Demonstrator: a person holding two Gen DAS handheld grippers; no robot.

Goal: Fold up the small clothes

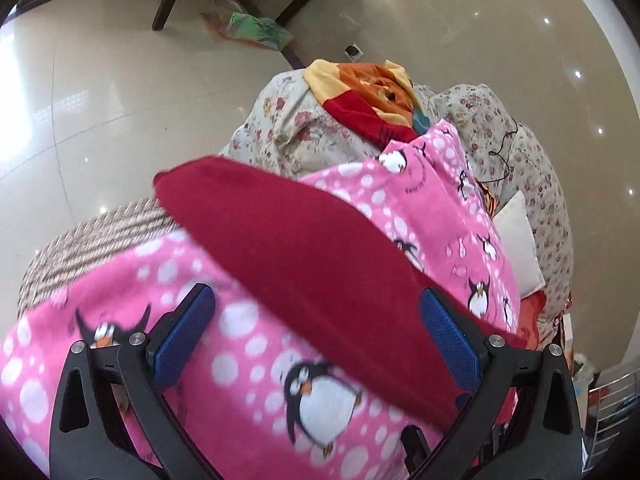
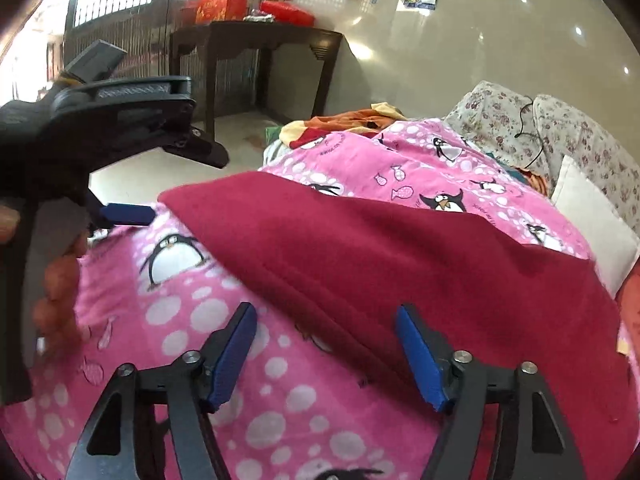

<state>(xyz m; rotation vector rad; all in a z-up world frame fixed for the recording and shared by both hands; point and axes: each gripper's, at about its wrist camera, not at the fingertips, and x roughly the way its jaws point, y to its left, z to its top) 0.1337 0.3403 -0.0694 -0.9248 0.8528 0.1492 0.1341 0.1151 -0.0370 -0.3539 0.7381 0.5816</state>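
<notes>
A dark red cloth (image 1: 304, 248) lies flat on a pink penguin-print blanket (image 1: 240, 360); it also shows in the right wrist view (image 2: 380, 256). My left gripper (image 1: 316, 300) is open above the cloth's near edge, its right pad over the red cloth, its left pad over the blanket. It also shows from the side in the right wrist view (image 2: 132, 214), at the cloth's left corner. My right gripper (image 2: 326, 316) is open and empty, straddling the cloth's near edge.
An orange, yellow and red garment (image 1: 368, 100) lies at the far end on floral bedding (image 1: 288, 120). A white pillow (image 2: 592, 224) sits at the right. A dark wooden table (image 2: 256, 40) stands on the tiled floor behind.
</notes>
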